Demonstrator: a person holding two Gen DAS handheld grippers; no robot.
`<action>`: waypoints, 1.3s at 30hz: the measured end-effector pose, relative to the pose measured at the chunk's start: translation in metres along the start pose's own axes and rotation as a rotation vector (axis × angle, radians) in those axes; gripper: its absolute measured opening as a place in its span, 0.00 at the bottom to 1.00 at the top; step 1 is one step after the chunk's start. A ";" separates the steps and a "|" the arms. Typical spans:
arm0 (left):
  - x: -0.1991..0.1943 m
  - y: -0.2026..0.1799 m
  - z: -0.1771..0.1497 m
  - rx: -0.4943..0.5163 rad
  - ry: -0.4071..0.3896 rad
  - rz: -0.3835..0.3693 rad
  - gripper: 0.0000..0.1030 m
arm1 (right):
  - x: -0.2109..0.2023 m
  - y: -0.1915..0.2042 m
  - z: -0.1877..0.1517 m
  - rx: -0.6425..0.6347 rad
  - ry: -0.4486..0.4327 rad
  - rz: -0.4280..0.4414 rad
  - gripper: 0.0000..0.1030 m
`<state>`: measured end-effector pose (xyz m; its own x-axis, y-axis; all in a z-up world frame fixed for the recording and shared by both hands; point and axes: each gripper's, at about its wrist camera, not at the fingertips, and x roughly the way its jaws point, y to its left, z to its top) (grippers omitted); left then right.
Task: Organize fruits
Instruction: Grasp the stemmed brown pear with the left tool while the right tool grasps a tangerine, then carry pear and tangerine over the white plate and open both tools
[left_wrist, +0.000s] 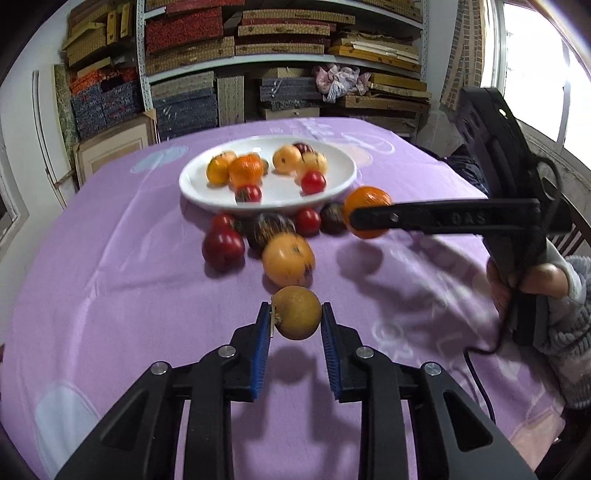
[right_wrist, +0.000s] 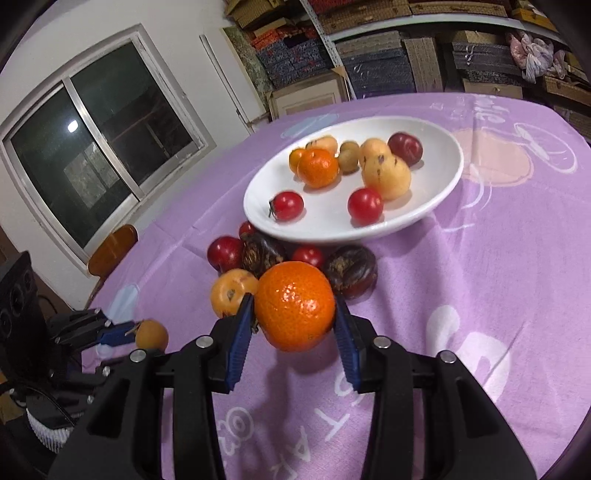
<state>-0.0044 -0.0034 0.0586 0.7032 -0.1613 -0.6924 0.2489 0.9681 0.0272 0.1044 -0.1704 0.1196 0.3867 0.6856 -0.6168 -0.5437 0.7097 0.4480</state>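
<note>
The white plate (right_wrist: 436, 206) sits toward the far side of the desk (right_wrist: 498, 277), which is covered by a purple cloth, and it serves as the landmark here. On the plate lie two cherry tomatoes (right_wrist: 365, 205), a mandarin (right_wrist: 317, 167), several yellow-orange loquat-like fruits (right_wrist: 386, 173), a small brownish fruit and a dark red plum (right_wrist: 405, 148).

Just in front of the plate's near rim, on the cloth, lies a cluster of loose fruits: a red plum (left_wrist: 223, 247), two more small red fruits, two dark brown-purple ones (right_wrist: 351, 271) that may be water chestnuts, though blur makes that uncertain, and a yellow-orange loquat (left_wrist: 288, 259) nearest the camera.

The left claw (left_wrist: 295, 323) is clenched on a small golden-brown round fruit (left_wrist: 297, 312), blue pads pressing it from both sides, held above the cloth on the near side of the cluster, well short of the plate.

The right claw (right_wrist: 294, 317) grasps a large orange mandarin (right_wrist: 293, 304) between its blue pads, raised above the cloth just before the plate's near rim, to the right of the cluster in the left wrist view. A hand (left_wrist: 524, 284) in a grey fleecy sleeve holds that tool's handle.
</note>
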 end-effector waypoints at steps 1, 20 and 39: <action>0.002 0.005 0.017 0.002 -0.014 -0.002 0.26 | -0.008 0.000 0.007 -0.001 -0.027 -0.008 0.40; 0.142 0.096 0.123 -0.218 0.056 0.058 0.72 | 0.083 -0.007 0.080 -0.119 0.022 -0.141 0.40; 0.044 0.098 0.008 -0.319 0.006 0.130 0.97 | -0.014 -0.015 0.002 -0.095 -0.164 -0.302 0.96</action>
<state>0.0565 0.0831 0.0363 0.7111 -0.0325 -0.7023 -0.0638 0.9918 -0.1105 0.1085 -0.1907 0.1229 0.6504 0.4698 -0.5969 -0.4505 0.8712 0.1949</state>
